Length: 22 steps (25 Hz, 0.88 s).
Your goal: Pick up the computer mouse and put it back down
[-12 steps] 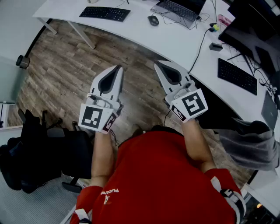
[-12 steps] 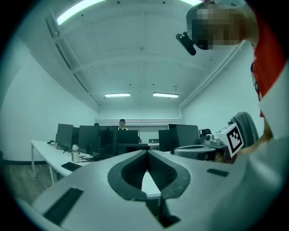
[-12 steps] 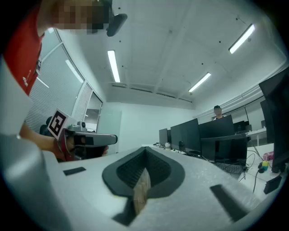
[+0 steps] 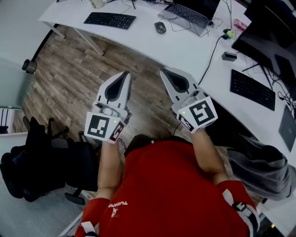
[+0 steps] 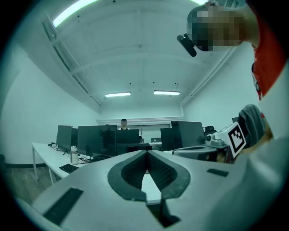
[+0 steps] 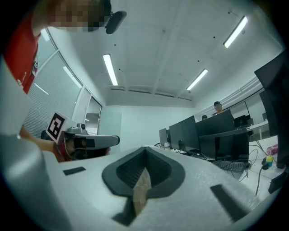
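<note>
The dark computer mouse (image 4: 160, 27) lies on the white desk (image 4: 185, 48), far ahead of both grippers. My left gripper (image 4: 124, 73) and my right gripper (image 4: 163, 71) are held side by side over the wooden floor, level and pointing toward the desk. Both are shut with nothing between the jaws. In the left gripper view the jaw tips (image 5: 146, 152) meet, and the right gripper (image 5: 212, 151) shows beside them. The right gripper view shows its own closed tips (image 6: 144, 149) and the left gripper (image 6: 88, 142) alongside. The mouse appears in neither gripper view.
On the desk are a black keyboard (image 4: 110, 19), a laptop (image 4: 187, 10) with cables, a second keyboard (image 4: 252, 89) and a dark monitor (image 4: 270, 37). A black office chair (image 4: 41, 159) stands at the left. A grey jacket (image 4: 259, 166) lies at the right.
The head view has shifted a little, so the desk sits slightly lower in the picture. Both grippers keep nearly the same place and stay shut.
</note>
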### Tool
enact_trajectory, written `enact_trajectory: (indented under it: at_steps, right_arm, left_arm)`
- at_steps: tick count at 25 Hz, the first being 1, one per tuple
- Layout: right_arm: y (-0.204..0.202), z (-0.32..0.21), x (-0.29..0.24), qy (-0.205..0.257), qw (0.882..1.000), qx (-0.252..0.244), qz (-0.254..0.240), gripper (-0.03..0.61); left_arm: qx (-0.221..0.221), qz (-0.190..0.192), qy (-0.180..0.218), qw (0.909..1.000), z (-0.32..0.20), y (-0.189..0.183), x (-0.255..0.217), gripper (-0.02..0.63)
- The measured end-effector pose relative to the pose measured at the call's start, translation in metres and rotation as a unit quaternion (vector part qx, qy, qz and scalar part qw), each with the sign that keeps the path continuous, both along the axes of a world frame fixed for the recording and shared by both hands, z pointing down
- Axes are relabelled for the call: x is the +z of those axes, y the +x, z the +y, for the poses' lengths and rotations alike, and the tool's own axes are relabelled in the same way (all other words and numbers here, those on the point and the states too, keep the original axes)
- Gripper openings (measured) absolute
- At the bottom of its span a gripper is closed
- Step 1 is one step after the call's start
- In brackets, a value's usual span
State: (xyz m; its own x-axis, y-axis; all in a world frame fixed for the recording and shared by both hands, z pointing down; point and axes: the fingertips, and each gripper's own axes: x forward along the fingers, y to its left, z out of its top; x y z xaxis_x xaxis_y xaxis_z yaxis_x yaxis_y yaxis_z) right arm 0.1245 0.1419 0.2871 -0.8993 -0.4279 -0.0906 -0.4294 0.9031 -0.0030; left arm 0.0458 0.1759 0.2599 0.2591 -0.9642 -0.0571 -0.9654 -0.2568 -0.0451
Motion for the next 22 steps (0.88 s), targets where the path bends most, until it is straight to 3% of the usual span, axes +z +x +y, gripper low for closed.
enact_trajectory:
  at_steps: [7, 13, 22]
  right_arm:
    - [-0.005, -0.045, 0.009, -0.009, 1.000, 0.014, 0.007, 0.003]
    - [-0.029, -0.106, 0.026, -0.012, 0.999, 0.043, 0.029, 0.003]
    - [-0.094, -0.220, 0.055, -0.038, 0.985, 0.142, 0.086, 0.005]
  left_arm:
    - [-0.014, -0.011, -0.009, 0.9998, -0.032, -0.011, 0.002, 0.011]
    - [-0.011, -0.010, 0.002, 0.9999, -0.089, -0.049, 0.007, 0.011]
    - [0.058, 0.005, -0.001, 0.9983, -0.206, -0.128, 0.020, 0.011]
